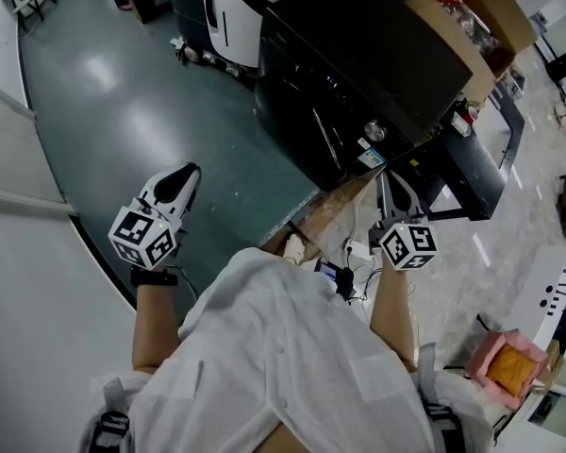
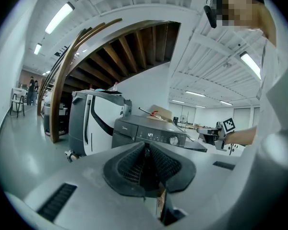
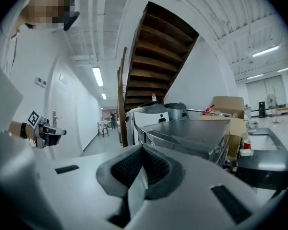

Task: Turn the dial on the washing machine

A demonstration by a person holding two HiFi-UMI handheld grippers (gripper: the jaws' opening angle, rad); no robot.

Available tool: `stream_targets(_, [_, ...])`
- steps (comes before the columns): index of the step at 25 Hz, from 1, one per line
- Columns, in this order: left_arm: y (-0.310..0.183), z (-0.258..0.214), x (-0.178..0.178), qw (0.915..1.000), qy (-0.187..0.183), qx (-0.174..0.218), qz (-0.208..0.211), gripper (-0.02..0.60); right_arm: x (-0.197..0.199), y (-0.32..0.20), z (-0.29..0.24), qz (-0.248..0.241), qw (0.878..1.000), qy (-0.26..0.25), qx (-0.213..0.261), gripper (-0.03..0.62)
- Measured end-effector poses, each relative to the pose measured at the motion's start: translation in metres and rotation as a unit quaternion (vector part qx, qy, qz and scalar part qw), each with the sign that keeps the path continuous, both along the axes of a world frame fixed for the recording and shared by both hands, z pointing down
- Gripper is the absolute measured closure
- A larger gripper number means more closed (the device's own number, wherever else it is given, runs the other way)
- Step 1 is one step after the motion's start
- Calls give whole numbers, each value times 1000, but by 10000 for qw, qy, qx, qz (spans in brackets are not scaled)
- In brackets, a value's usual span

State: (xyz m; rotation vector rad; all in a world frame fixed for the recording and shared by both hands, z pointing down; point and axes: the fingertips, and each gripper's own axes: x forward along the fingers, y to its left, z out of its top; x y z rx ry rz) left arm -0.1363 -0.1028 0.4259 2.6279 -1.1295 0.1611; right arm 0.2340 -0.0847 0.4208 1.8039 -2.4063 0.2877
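Note:
The dark washing machine (image 1: pixel 358 55) stands ahead of me, its round silver dial (image 1: pixel 374 131) on the front panel near the right corner. In the left gripper view the machine (image 2: pixel 134 133) is some way off, with the dial (image 2: pixel 173 140) right of a lit display. My left gripper (image 1: pixel 184 177) hangs over the green floor, well left of the machine, its jaws (image 2: pixel 145 150) shut on nothing. My right gripper (image 1: pixel 396 185) is just below the dial, apart from it, jaws (image 3: pixel 143 152) shut and empty. The dial is hidden in the right gripper view.
A white and grey appliance (image 1: pixel 236 8) stands left of the washer. An open cardboard box (image 1: pixel 472 26) sits behind it. A wooden board (image 1: pixel 335 210) lies at my feet. A black table (image 1: pixel 472 177) is to the right, and a pink box (image 1: pixel 509 366) on the floor.

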Motion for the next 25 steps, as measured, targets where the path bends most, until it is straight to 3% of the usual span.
stream_targets(11, [38, -5, -37, 9998, -26, 141, 115, 545, -19, 67, -2, 394, 9991, 120, 36, 594])
stream_targets(25, [69, -2, -76, 9998, -57, 188, 41, 545, -53, 91, 2, 350, 9992, 156, 79, 594])
